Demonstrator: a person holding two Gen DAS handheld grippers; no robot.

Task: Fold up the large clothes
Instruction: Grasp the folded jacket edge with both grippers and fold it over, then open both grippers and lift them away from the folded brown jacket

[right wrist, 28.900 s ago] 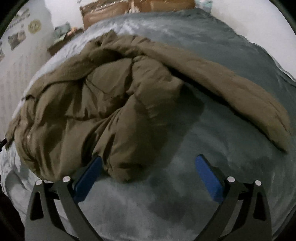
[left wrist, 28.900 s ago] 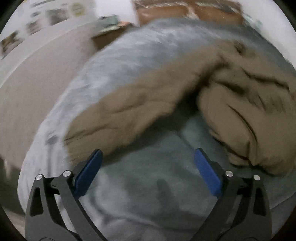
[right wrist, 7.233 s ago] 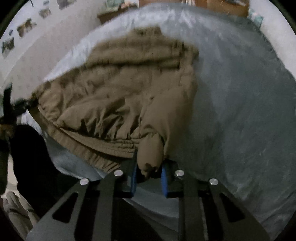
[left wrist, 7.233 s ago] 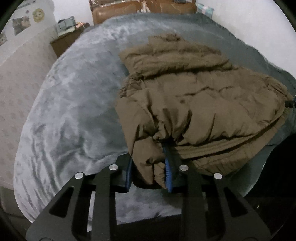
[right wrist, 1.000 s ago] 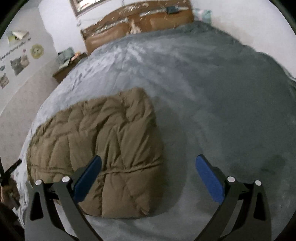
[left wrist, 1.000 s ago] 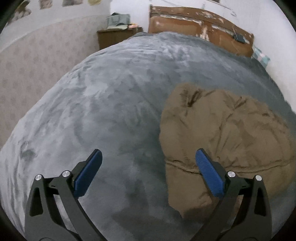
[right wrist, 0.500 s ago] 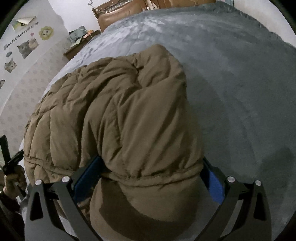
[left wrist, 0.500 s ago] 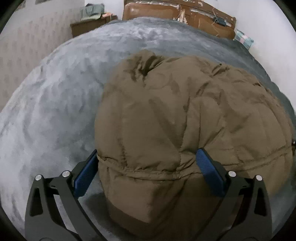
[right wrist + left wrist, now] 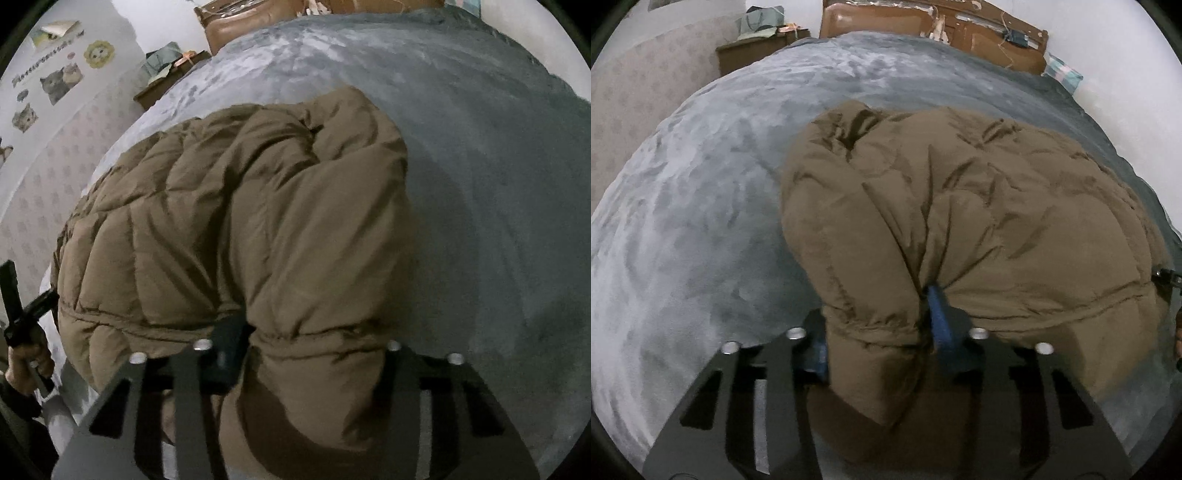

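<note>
With both jaws just closed, the left gripper and right gripper pinched the puffy brown quilted jacket's near hem corners, best lifted evenly forward.

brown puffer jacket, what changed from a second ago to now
Both grippers came down onto the folded brown puffer jacket; the left gripper and right gripper have just been closing and now pinch its near edge. The jacket remains folded on the grey plush blanket.
</note>
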